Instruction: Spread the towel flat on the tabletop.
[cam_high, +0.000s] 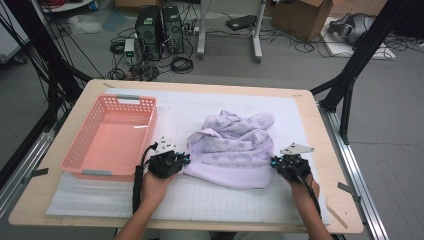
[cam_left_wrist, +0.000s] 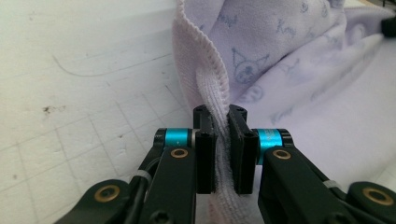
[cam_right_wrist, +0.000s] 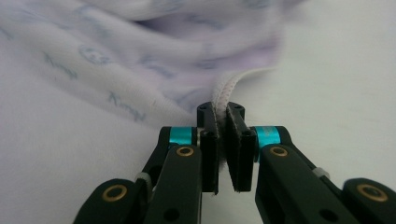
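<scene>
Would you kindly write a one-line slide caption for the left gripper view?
Left gripper shut on the hemmed edge of a lilac printed towel over the white gridded mat.

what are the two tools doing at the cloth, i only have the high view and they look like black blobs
Observer: The left tool is shut on the lilac cloth; its stitched hem runs up between the jaws.
Operator: and the right one
Observer: The right tool is shut on the hem too, at a corner where the edge curls toward the white mat.
Operator: any print on that cloth
Observer: Yes, small cartoon faces and script words in grey-blue.
</scene>
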